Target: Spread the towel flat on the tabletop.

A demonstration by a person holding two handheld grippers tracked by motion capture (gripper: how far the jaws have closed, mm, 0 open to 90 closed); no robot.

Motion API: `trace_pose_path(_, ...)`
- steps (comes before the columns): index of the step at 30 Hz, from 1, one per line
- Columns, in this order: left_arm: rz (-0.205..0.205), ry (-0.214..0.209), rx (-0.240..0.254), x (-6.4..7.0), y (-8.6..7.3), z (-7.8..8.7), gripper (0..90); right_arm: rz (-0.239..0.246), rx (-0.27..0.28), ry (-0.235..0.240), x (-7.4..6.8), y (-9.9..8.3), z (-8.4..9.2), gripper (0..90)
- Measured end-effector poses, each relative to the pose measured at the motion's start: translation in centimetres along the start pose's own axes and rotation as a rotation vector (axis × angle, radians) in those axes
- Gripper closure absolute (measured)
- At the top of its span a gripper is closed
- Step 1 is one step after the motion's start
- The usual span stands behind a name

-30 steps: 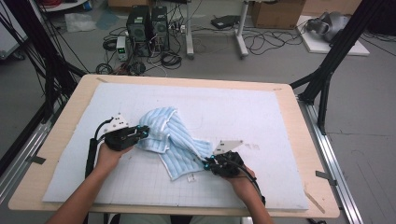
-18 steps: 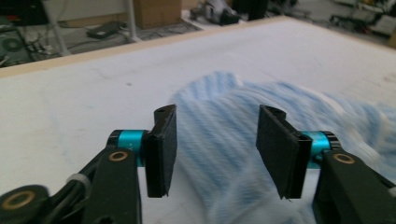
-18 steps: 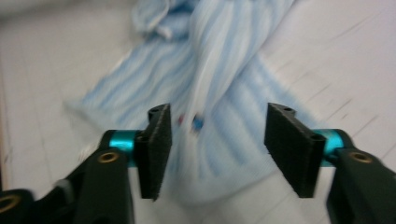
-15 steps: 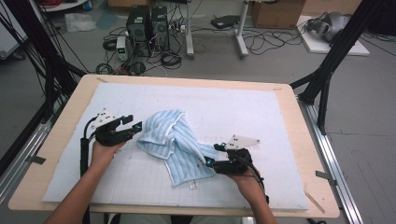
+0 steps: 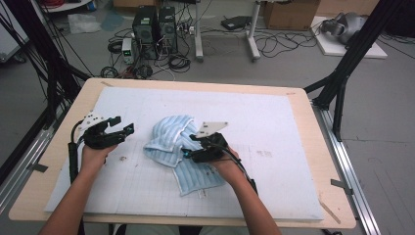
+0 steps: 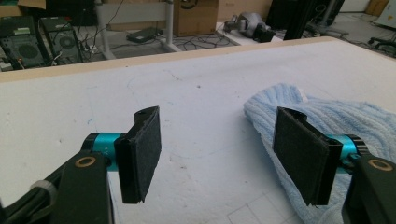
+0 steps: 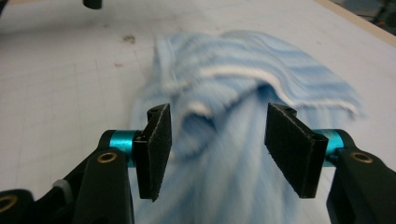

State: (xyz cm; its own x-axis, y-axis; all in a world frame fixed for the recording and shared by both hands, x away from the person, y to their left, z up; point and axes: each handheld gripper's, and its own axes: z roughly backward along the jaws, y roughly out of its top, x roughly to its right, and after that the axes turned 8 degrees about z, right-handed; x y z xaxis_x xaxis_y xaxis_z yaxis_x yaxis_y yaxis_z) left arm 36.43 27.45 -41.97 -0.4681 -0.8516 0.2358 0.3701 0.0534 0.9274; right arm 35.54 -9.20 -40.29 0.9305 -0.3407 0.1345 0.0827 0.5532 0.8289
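A light blue striped towel (image 5: 169, 142) lies crumpled in a heap on the white mat (image 5: 279, 122), left of the middle. My left gripper (image 5: 122, 131) hovers to its left, apart from it. In the left gripper view my left gripper (image 6: 217, 122) is open; its jaws have just been opening, with bare mat between them, and the towel (image 6: 327, 112) lies behind the right-hand jaw. My right gripper (image 5: 188, 147) hangs over the towel's right side. In the right gripper view my right gripper (image 7: 218, 116) is open; its jaws have just been closing a little, and the blurred towel (image 7: 233, 74) lies ahead of the pads, unpinched.
The mat covers a wooden table (image 5: 313, 161) with a bare rim all round. Small dark marks (image 5: 121, 158) dot the mat near my left hand. Computer towers (image 5: 155, 28) and cables sit on the floor beyond the far edge. Black frame legs (image 5: 342, 73) stand at the right.
Both grippers were shut on the towel a second ago and have let go. The left one drew away to the left. The right one moved left and up over the towel.
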Motion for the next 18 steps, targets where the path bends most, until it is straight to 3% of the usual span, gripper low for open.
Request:
trace_pose_path(6,-0.009,-0.006,0.001,0.0,0.0,0.0,33.9,0.119,-0.070,0.029,0.1,2.2,-4.0,41.6)
trace_pose_path(8,-0.006,-0.004,0.003,-0.1,0.0,0.1,33.9,0.127,-0.108,0.016,0.5,2.5,-5.0,48.9)
trace_pose_path(11,-0.004,0.004,0.001,-0.2,-0.1,0.2,34.1,0.104,-0.131,0.011,1.3,2.7,-5.9,70.8)
trace_pose_path(13,-0.001,0.006,-0.003,-0.2,-0.2,0.1,34.1,0.089,-0.148,-0.007,1.7,2.8,-6.3,76.8)
trace_pose_path(18,-0.008,0.006,-0.006,-0.1,-0.2,0.1,35.0,0.025,-0.143,-0.045,3.0,3.2,-7.0,76.0)
